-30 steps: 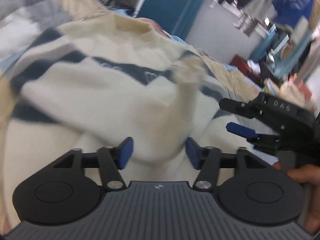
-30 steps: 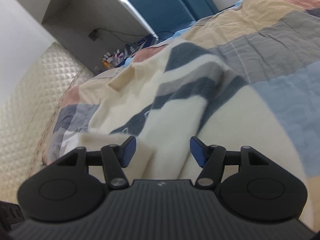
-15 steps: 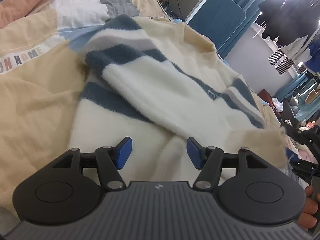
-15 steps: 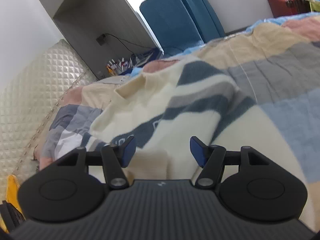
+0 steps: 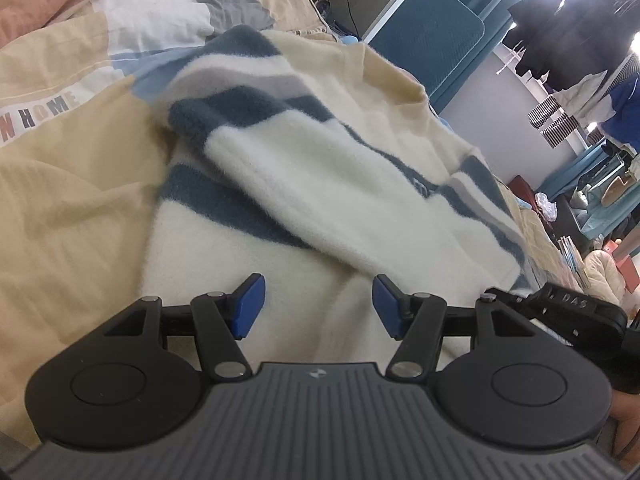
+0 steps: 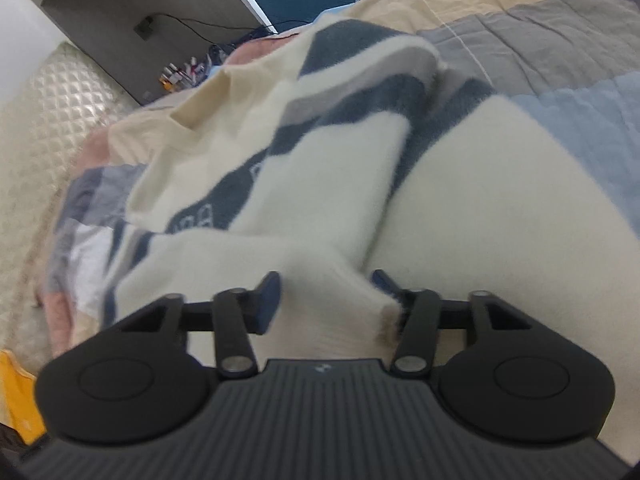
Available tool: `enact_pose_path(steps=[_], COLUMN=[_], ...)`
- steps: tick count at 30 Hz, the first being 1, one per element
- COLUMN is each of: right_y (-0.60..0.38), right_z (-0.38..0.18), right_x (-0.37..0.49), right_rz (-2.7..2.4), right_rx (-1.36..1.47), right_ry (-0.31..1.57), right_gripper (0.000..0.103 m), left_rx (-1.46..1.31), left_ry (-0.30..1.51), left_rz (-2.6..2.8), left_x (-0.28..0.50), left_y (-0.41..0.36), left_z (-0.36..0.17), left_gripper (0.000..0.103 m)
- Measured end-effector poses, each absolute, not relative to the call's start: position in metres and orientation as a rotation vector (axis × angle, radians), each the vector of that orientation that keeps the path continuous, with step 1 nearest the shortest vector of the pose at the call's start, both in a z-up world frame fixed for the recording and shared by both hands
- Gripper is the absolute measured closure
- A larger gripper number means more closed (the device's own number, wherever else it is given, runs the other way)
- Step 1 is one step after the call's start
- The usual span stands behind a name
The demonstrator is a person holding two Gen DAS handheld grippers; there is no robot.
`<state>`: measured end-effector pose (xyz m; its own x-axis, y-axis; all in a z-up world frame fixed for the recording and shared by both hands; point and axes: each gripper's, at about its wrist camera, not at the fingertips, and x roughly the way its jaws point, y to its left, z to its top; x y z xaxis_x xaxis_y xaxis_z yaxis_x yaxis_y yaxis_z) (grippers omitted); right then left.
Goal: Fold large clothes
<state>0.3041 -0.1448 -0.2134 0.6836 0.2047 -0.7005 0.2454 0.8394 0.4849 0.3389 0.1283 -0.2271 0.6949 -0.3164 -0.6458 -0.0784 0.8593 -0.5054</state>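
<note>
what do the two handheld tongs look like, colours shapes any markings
Both match: the left tongs and right tongs have a dark grey ribbed body with a small logo at its front edge, two round black discs, black linkage arms with silver pivot pins, and blue pads on the fingertips. Seen from the left wrist view, the right tongs' black side carries raised letters reading DAS. No cables or sleeves show.

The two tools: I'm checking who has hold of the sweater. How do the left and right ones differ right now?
The left tool stands open over the sweater with no cloth between its pads; the right tool is closing with a fold of the sweater between its pads. The left tool's pads are set wider apart than the right tool's. Both point down at the same cream, blue-striped sweater on the bed.
</note>
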Motion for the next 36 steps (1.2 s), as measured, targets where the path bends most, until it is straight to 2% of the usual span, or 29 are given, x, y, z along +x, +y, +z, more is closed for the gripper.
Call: enact_pose_path(steps=[4, 6, 11, 17, 23, 32, 34, 36], right_y=[-0.148, -0.146, -0.144, -0.15, -0.159, -0.16, -0.164, -0.17], right_z=[-0.216, -0.216, -0.202, -0.186, -0.206, -0.188, -0.178, -0.165], right_x=[0.304, 0.303, 0.299, 0.294, 0.304, 0.294, 0.29, 0.283], right_rz=[-0.037, -0.011, 0.006, -0.058, -0.118, -0.076, -0.064, -0.042], right_rx=[0.579, 0.576, 0.539, 0.476, 0.509, 0.48, 0.467, 0.449], right_ry=[0.843, 0.847, 0.793, 0.697, 0.781, 0.813, 0.819, 0.808], right_gripper=[0.07, 0.087, 0.093, 0.093, 0.093, 0.087, 0.079, 0.043], left_rx=[-0.524, -0.515, -0.523, -0.52, -0.514, -0.517, -0.517, -0.52], left_ry=[0.797, 0.797, 0.795, 0.771, 0.747, 0.749, 0.749, 0.758], left_rz=[-0.136, -0.133, -0.125, -0.102, -0.051, -0.017, -0.007, 0.003], left_x=[0.338, 0.338, 0.336, 0.332, 0.322, 0.287, 0.278, 0.268], left_y=[0.127, 0.125, 0.124, 0.128, 0.136, 0.146, 0.147, 0.148], left_z=[-0.227, -0.226, -0.224, -0.221, -0.219, -0.207, -0.203, -0.2], left_gripper=[0.038, 0.038, 0.038, 0.038, 0.038, 0.038, 0.038, 0.038])
